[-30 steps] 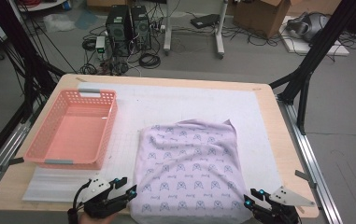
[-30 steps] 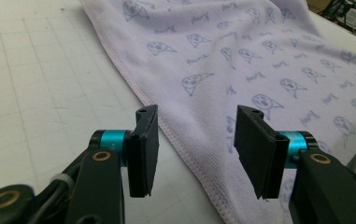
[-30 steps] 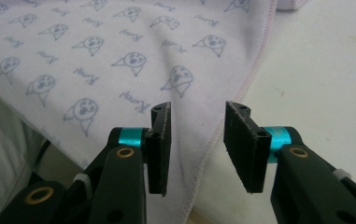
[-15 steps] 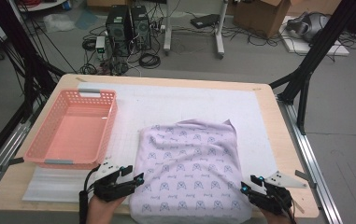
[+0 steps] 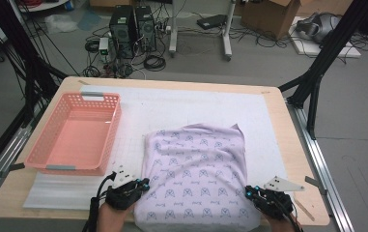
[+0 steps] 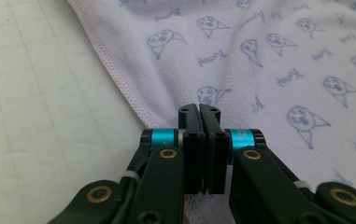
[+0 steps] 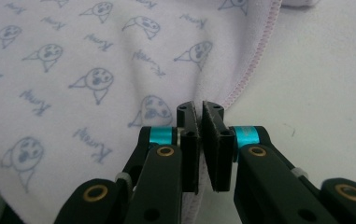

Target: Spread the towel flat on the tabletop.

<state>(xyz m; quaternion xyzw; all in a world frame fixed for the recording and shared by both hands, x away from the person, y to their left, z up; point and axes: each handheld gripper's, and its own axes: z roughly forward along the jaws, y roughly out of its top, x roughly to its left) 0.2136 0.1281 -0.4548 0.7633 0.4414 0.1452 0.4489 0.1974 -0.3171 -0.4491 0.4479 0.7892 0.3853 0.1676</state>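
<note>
While high view shows basket [image 5: 75, 133], jaws pinch towel [image 6: 269, 60].

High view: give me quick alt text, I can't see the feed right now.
Both hand-held grippers, the left gripper and the right gripper, are clamped on the near corners of a lilac printed towel spread on the table. An empty pink basket sits to its left.

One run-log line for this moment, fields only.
left gripper: just closed on towel near-left corner | right gripper: just closed on near-right corner | towel: flat on table | basket: empty
</note>
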